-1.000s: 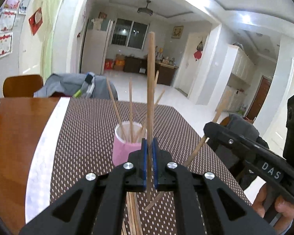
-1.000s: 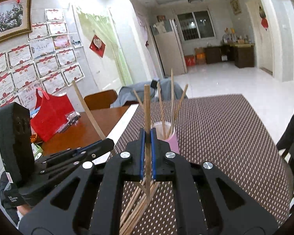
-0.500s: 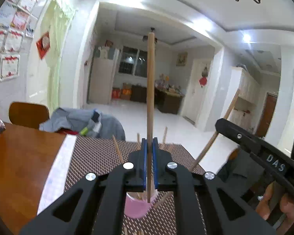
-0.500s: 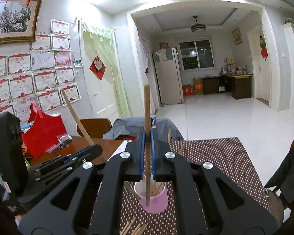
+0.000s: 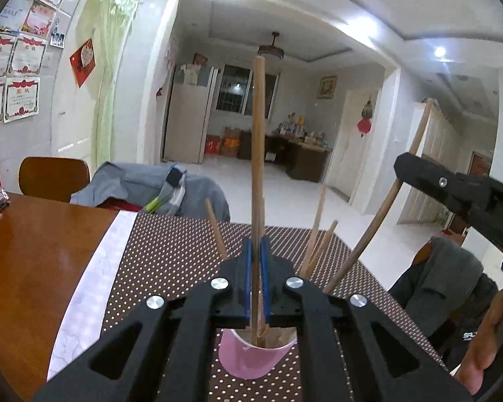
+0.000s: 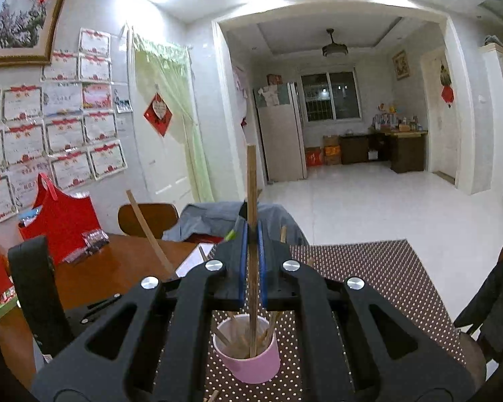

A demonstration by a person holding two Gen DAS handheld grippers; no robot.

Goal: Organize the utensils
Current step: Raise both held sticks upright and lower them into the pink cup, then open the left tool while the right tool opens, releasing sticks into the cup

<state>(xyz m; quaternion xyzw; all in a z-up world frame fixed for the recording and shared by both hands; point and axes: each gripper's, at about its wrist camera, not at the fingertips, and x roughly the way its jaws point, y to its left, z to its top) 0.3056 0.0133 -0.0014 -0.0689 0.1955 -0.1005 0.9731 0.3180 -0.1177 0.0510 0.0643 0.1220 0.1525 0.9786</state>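
A pink cup [image 5: 251, 360] [image 6: 251, 361] stands on the dotted brown mat [image 5: 171, 258] and holds several wooden chopsticks. My left gripper [image 5: 256, 268] is shut on an upright chopstick [image 5: 257, 140] whose lower end reaches into the cup. My right gripper [image 6: 251, 261] is shut on another upright chopstick [image 6: 251, 187], its tip inside the cup. The right gripper also shows at the right of the left wrist view [image 5: 459, 191], and the left gripper's body at the left of the right wrist view [image 6: 33, 288].
A brown wooden table [image 5: 23, 251] extends left of the mat. A red bag [image 6: 60, 217] and small packets [image 6: 90, 238] lie on it. Chairs draped with grey clothing [image 5: 144, 191] stand behind the table. Loose chopstick ends [image 6: 213, 395] lie in front of the cup.
Both grippers rose and came over the cup, each carrying its chopstick; the cup now sits directly below the jaws with the chopstick tips lowered into it.
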